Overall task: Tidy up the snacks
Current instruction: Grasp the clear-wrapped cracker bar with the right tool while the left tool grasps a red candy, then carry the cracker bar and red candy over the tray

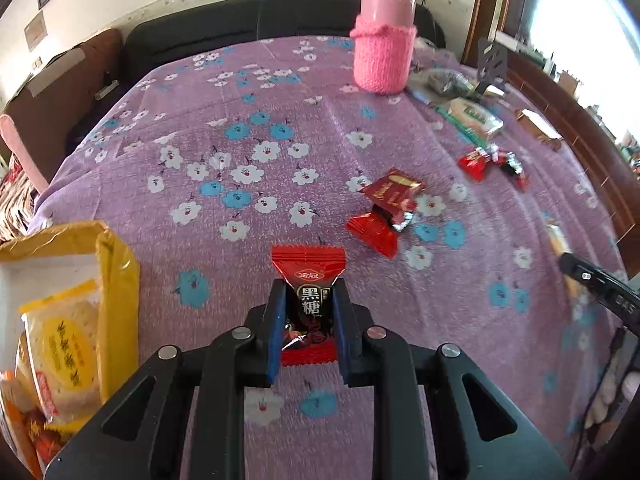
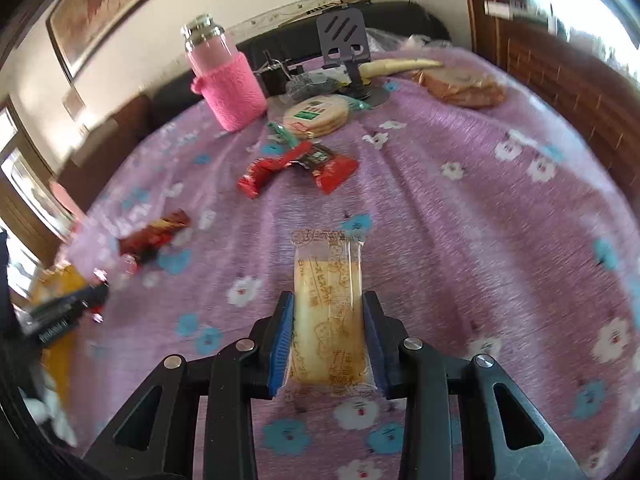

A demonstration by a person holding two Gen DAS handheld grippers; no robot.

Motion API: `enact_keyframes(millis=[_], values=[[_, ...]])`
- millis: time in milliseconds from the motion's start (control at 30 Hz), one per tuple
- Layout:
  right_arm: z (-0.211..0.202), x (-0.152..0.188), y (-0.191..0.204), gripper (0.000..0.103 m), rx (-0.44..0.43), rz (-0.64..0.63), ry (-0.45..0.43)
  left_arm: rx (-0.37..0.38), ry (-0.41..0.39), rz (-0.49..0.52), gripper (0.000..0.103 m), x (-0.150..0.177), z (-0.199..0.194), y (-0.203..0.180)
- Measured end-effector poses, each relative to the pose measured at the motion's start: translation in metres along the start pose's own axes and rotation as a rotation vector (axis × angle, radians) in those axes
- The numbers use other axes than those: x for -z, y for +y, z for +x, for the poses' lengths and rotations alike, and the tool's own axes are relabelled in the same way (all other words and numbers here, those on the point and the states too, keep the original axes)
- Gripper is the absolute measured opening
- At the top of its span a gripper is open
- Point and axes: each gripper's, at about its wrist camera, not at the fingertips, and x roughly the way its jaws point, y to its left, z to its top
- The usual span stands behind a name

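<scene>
My left gripper [image 1: 308,304] is clamped on a red-and-black candy [image 1: 309,280], near the yellow box [image 1: 116,276] at the purple cloth's [image 1: 240,240] near left corner. My right gripper [image 2: 329,320] pinches a long cracker packet [image 2: 329,304]. Mid-cloth lie more red candies [image 1: 380,212]; the pink bottle [image 1: 384,48] stands at the far edge.

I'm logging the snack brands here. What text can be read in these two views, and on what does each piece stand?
"黑糖": on the red-and-black candy clamped in the left gripper.
Small logo above it: too small to read.
Orange print on the pale biscuit pack in the right gripper: blurred.
Green label on the round cracker pack: unreadable.
Characters on the yellow pack in the yellow box: blurred.
</scene>
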Motion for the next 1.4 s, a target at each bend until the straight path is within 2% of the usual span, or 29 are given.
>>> enact_keyframes(millis=[100,200,333,467,600,767,933,1133,1400], values=[[0.001,0.000,-0.003,0.035,-0.070,0.035,0.009,0.035,-0.021,-0.024,0.019,0.006,-0.017,0.003],[-0.001,0.001,0.000,0.035,-0.083,0.034,-0.006,0.114,-0.046,-0.085,0.019,0.019,-0.042,0.012],[-0.004,0.003,0.002,0.035,-0.095,0.031,-0.024,0.148,-0.094,-0.137,0.019,0.038,-0.080,0.027],[-0.008,0.005,0.004,0.035,-0.102,0.025,-0.043,0.127,-0.156,-0.188,0.019,0.062,-0.124,0.054],[-0.010,0.010,0.008,0.035,-0.095,0.028,-0.052,0.053,-0.214,-0.239,0.019,0.089,-0.158,0.088],[-0.021,0.020,0.028,0.035,-0.052,-0.027,-0.078,-0.016,-0.219,-0.314,0.019,0.121,-0.174,0.132],[-0.038,0.039,0.073,0.035,-0.108,-0.100,-0.063,-0.050,-0.188,-0.373,0.019,0.145,-0.167,0.163],[-0.051,0.054,0.162,0.034,-0.231,-0.243,-0.013,-0.047,-0.157,-0.434,0.019,0.165,-0.153,0.185],[-0.048,0.088,0.282,0.034,-0.385,-0.426,0.091,-0.035,-0.141,-0.439,0.019,0.158,-0.145,0.200]])
